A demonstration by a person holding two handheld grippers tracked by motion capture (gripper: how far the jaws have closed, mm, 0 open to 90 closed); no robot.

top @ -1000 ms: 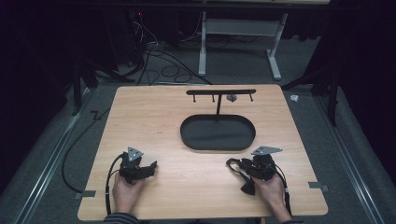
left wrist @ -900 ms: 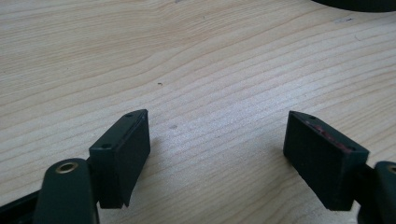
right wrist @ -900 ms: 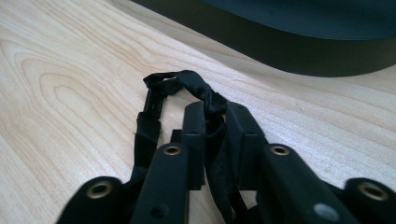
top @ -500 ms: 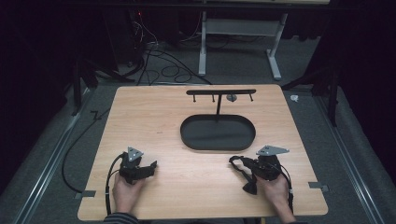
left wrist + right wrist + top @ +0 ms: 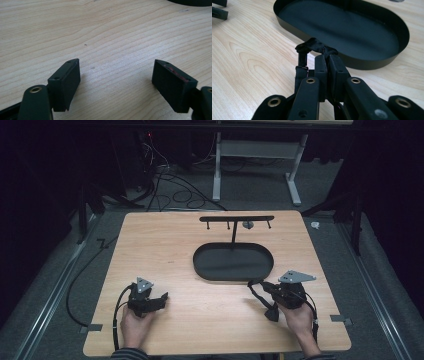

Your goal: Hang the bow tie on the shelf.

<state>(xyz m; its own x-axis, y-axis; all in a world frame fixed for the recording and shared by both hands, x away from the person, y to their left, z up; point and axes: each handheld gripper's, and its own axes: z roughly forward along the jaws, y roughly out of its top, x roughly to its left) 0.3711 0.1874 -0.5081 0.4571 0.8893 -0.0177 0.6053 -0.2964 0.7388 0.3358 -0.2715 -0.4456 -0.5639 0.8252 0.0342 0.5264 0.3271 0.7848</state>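
My right gripper is shut on a black strap at the table's front right, just in front of the black oval tray. The strap loops out past the jaws and trails down beside the hand. My left gripper rests open at the front left, with bare wood between its jaws. A black T-shaped stand rises from the tray's far edge, and a small grey piece hangs from its bar.
The wooden table has bare room in the middle and on its left half. Cables trail off the left edge onto the grey floor. A white table frame stands beyond the far edge.
My right gripper has drifted slightly right and away with the strap in it. The left gripper has stayed where it was.
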